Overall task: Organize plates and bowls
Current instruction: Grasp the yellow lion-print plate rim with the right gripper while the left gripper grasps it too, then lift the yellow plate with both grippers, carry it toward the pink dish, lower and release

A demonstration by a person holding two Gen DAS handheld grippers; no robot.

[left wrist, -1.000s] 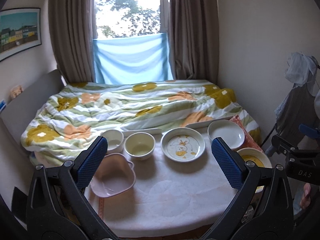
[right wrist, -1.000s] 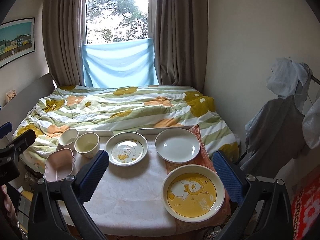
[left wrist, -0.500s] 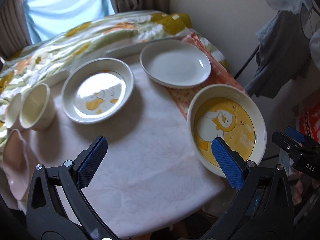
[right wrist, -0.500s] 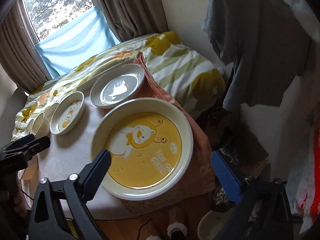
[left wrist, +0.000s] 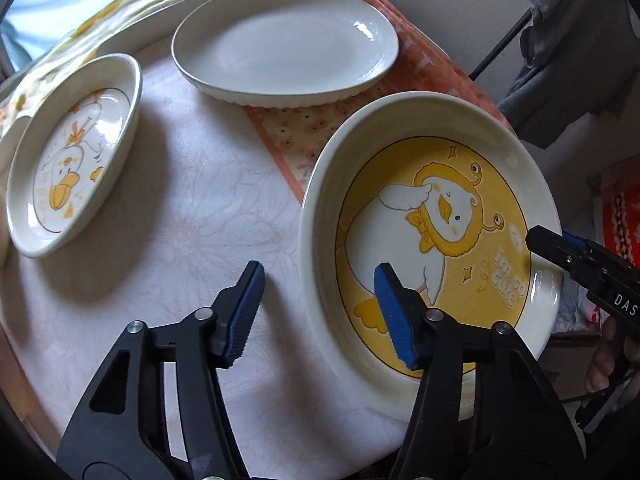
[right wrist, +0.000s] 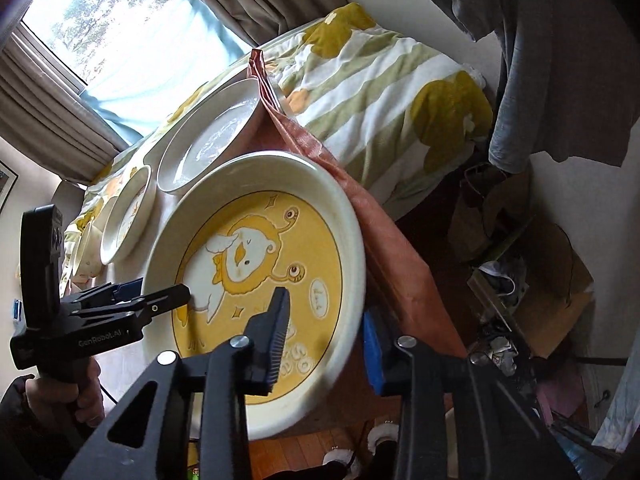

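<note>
We see the yellow plate (left wrist: 460,216) at the tabletop's (left wrist: 180,260) near right edge. The left gripper (left wrist: 320,312) straddles its left rim, jaws just narrowing, pads apart from it. The right gripper (right wrist: 326,344) straddles the right rim, jaws closing; whether they pinch it we cannot tell. A white plate (left wrist: 286,40) lies beyond.

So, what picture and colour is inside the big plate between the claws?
The big plate has a cream rim and a yellow centre with a white cartoon duck; the left wrist view shows it best.
</note>
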